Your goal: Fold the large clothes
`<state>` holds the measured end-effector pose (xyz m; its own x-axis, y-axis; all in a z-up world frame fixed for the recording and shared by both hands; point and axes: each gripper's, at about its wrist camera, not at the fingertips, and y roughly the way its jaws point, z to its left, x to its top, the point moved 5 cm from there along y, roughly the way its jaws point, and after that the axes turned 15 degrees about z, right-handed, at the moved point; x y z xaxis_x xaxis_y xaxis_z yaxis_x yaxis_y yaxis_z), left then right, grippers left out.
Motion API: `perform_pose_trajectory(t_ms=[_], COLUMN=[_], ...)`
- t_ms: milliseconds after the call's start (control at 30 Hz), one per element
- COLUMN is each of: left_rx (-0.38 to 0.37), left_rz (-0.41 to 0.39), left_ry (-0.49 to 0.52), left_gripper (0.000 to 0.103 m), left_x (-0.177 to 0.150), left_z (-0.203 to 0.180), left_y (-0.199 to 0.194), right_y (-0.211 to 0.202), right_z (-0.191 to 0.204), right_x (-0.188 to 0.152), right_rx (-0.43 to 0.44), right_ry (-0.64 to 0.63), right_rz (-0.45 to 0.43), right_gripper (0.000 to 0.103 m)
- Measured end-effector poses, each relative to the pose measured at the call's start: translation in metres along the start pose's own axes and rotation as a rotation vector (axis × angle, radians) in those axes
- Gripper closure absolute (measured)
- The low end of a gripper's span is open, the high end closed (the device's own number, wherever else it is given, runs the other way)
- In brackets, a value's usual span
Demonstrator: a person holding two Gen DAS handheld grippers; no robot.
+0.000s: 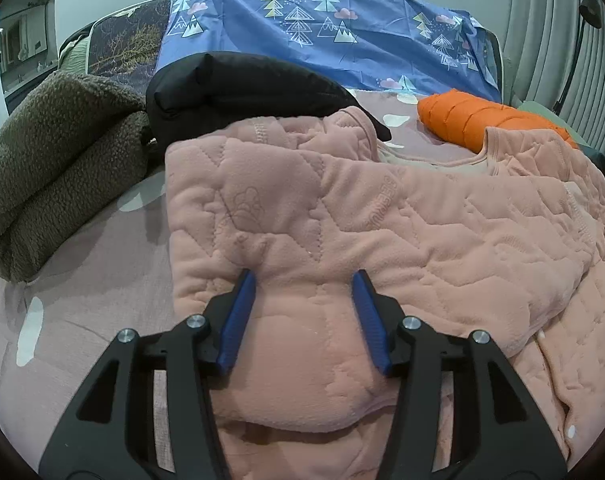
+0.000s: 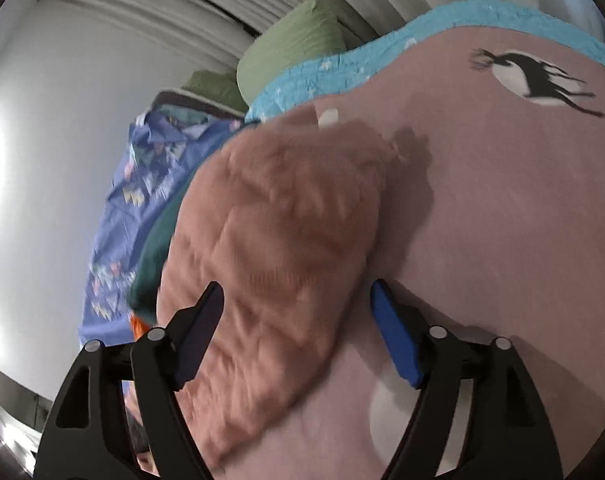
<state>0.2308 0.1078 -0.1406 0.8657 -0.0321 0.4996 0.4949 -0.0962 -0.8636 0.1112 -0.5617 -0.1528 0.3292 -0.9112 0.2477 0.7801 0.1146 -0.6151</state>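
Note:
A large pink quilted fleece garment (image 1: 342, 216) lies spread on the mauve bed sheet (image 1: 82, 280), its left part folded over the body. My left gripper (image 1: 304, 276) hovers low over its near folded edge. The blue pads (image 1: 238, 320) stand apart, with a hump of pink fabric lying loose between them. In the tilted, blurred right wrist view, another part of the same pink garment (image 2: 278, 216) lies bunched on the sheet (image 2: 502, 200). My right gripper (image 2: 297, 285) is open wide around it, and neither pad presses on it.
A brown fleece pile (image 1: 54, 160), a folded black jacket (image 1: 242, 88) and an orange puffer (image 1: 470, 120) lie behind the pink garment, below a blue tree-print cloth (image 1: 302, 40). Right wrist view: green pillow (image 2: 298, 44), turquoise blanket (image 2: 342, 68), dark green garment (image 2: 154, 260), curtain behind.

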Motion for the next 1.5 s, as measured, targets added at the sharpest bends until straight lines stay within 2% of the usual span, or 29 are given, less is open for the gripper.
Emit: perform_pose_trajectory(t_ms=[67,100,133,200,333,467,533,600,633,700,767,800,833,967,1067,1100,1167,1200,1267,1300,1400,1433,1467,1500], left_rx=[-0.002,-0.004,-0.007,-0.016,-0.023,-0.026,-0.036,-0.051,-0.06,-0.083,-0.11,-0.123,-0.133,-0.198,-0.296,-0.349,-0.481,-0.574,-0.66,-0.644,-0.525,-0.532,-0.546,-0.536], left_rz=[0.0,0.0,0.0,-0.001,-0.002,-0.004,-0.007,-0.01,-0.012,-0.017,-0.022,-0.024,-0.026,-0.037,-0.056,-0.068,-0.1,-0.114,-0.087,-0.053,0.003,0.014,0.021,0.035], left_ry=[-0.001,-0.002,-0.003,-0.006,-0.003,-0.006,-0.007,-0.012,-0.015,-0.023,-0.032,-0.036,-0.039,-0.052,-0.082,-0.104,-0.151,-0.172,-0.177,-0.171,-0.09,-0.06,-0.042,-0.022], left_gripper=[0.051,0.051,0.051,0.05,0.048,0.047,0.047,0.046,0.046,0.045,0.044,0.044,0.043,0.037,0.032,0.03,0.014,0.013,0.008,0.008,0.008,0.012,0.039,0.056], left_x=[0.0,0.0,0.0,0.0,0.0,-0.001,0.0,0.0,0.0,-0.001,-0.001,-0.001,-0.001,-0.002,-0.004,-0.006,-0.011,-0.013,-0.011,-0.008,0.004,0.008,0.011,0.016], left_z=[0.001,0.001,0.001,0.001,0.001,0.002,0.003,0.004,0.004,0.006,0.008,0.009,0.009,0.012,0.019,0.023,0.028,0.027,0.019,0.011,-0.018,-0.028,-0.035,-0.044], left_y=[0.0,0.0,0.0,0.0,0.0,-0.001,-0.003,-0.004,-0.004,-0.005,-0.007,-0.007,-0.007,-0.008,-0.013,-0.017,-0.03,-0.037,-0.037,-0.033,-0.023,-0.022,-0.022,-0.02], right_y=[-0.003,-0.004,-0.01,-0.032,-0.071,-0.079,-0.06,-0.035,-0.013,0.023,0.059,0.073,0.085,0.094,0.09,0.091,0.098,0.105,0.11,0.11,0.1,0.095,0.093,0.089], right_z=[0.001,0.01,0.018,0.046,0.142,0.261,0.304,0.327,0.337,0.341,0.335,0.328,0.317,0.29,0.278,0.273,0.264,0.258,0.25,0.25,0.257,0.26,0.262,0.264], right_x=[0.004,0.004,0.0,-0.006,-0.049,-0.147,-0.206,-0.254,-0.288,-0.338,-0.384,-0.405,-0.422,-0.423,-0.398,-0.392,-0.378,-0.377,-0.379,-0.381,-0.393,-0.394,-0.393,-0.389], right_rx=[-0.01,0.025,0.052,0.085,0.212,0.318,0.37,0.393,0.388,0.356,0.286,0.243,0.198,0.153,0.14,0.133,0.123,0.121,0.12,0.111,0.098,0.111,0.118,0.124], right_ry=[0.014,0.021,0.029,-0.007,-0.26,-0.625,-0.752,-0.823,-0.861,-0.913,-0.982,-1.016,-1.047,-1.028,-0.963,-0.954,-0.943,-0.938,-0.946,-0.966,-1.044,-1.057,-1.057,-1.052], right_rz=[0.004,0.019,0.014,-0.042,-0.065,-0.008,0.079,0.177,0.25,0.361,0.494,0.554,0.601,0.66,0.619,0.597,0.572,0.572,0.558,0.542,0.51,0.513,0.514,0.505], right_gripper=[0.056,0.084,0.089,0.09,0.09,0.09,0.09,0.089,0.088,0.084,0.074,0.065,0.063,0.062,0.056,0.055,0.055,0.055,0.055,0.055,0.05,0.05,0.05,0.05])
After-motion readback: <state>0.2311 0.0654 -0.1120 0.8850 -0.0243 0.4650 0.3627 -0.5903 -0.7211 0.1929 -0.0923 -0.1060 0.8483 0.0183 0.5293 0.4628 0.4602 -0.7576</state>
